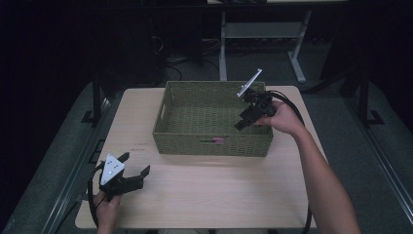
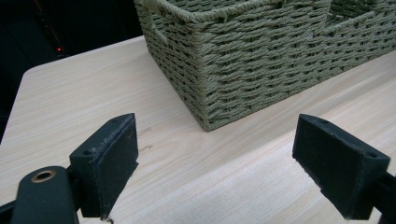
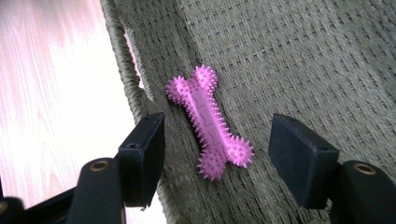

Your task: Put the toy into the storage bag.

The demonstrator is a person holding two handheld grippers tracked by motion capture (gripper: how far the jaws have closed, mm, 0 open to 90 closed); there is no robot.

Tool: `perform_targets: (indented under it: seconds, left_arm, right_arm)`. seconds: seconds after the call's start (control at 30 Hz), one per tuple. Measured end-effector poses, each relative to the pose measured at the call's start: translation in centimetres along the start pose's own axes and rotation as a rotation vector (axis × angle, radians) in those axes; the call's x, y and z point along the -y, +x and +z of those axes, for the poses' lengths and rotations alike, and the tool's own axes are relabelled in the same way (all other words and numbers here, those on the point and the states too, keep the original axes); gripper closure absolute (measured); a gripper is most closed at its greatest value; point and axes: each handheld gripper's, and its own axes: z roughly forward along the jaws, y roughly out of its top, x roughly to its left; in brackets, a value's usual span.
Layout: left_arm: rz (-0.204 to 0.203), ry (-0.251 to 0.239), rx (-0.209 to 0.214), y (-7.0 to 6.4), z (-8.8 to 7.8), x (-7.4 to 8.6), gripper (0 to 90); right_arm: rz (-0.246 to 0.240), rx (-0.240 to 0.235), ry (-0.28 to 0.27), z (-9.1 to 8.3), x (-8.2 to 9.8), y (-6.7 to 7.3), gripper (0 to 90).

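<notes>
**Pink spiked bone toy lies loose in the basket, both claws empty**

The right claw [image 3: 217, 158] stands parted with nothing pressed between its pads; the pink spiked dog-bone toy [image 3: 209, 121] lies beyond them, flat on the floor of the woven basket [image 1: 213, 85], apart from both pads. In the high view this claw [image 1: 248, 118] hangs over the basket at about three o'clock, pointing down and inward, while the toy [image 1: 218, 140] rests near the front wall at six o'clock. The left claw [image 1: 134, 165] sits wide open and empty over the desk [image 1: 214, 195] at roughly eight o'clock from the basket, which fills the far part of its own view [image 2: 243, 60].

The toy looks like soft rubber: light, springy, its nubs giving good bite rather than slip, and not fragile. The narrow shank between the two knobbed ends seems the best place to take hold, with the pads across it, since the bulbous ends would likely squirm out.
</notes>
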Motion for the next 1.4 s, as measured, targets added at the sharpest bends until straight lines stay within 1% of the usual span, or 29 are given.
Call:
perform_targets:
  seconds: [0.3, 0.5, 0.57, 0.6, 0.77, 0.97, 1.23, 1.37, 1.4]
  left_arm:
    - [-0.002, 0.0, -0.001, 0.0, 0.0, 0.0, 13.8]
    - [-0.002, 0.001, -0.002, 0.0, 0.0, 0.0, 13.8]
    - [0.0, 0.003, -0.002, 0.0, 0.0, 0.0, 13.8]
    - [0.0, 0.003, -0.002, 0.0, 0.0, 0.0, 13.9]
    - [-0.002, 0.004, -0.002, 0.0, 0.0, 0.0, 13.9]
    - [0.0, 0.004, -0.002, -0.1, 0.0, 0.0, 13.9]
    - [0.003, 0.003, 0.001, -0.2, 0.1, 0.0, 13.8]
    - [0.002, 0.004, 0.0, -0.2, 0.1, 0.0, 13.9]
    - [0.002, 0.004, 0.0, -0.2, 0.1, 0.0, 13.9]
  right_arm:
    - [-0.012, 0.022, -0.012, -1.0, 0.1, 1.0, 29.9]
    - [-0.021, 0.038, -0.028, -2.1, 0.4, 1.8, 27.8]
    - [-0.019, 0.039, -0.029, -2.2, 0.5, 1.9, 27.8]
    - [-0.021, 0.04, -0.038, -2.3, 0.6, 2.0, 27.6]
    - [-0.023, 0.047, -0.046, -2.7, 1.4, 2.6, 26.6]
    - [-0.019, 0.052, -0.043, -3.1, 2.1, 3.1, 26.0]
    - [-0.031, 0.06, -0.055, -3.5, 2.7, 3.8, 25.9]
    - [-0.031, 0.063, -0.063, -3.6, 3.3, 4.1, 25.8]
    - [-0.034, 0.065, -0.056, -3.6, 3.6, 4.2, 25.8]
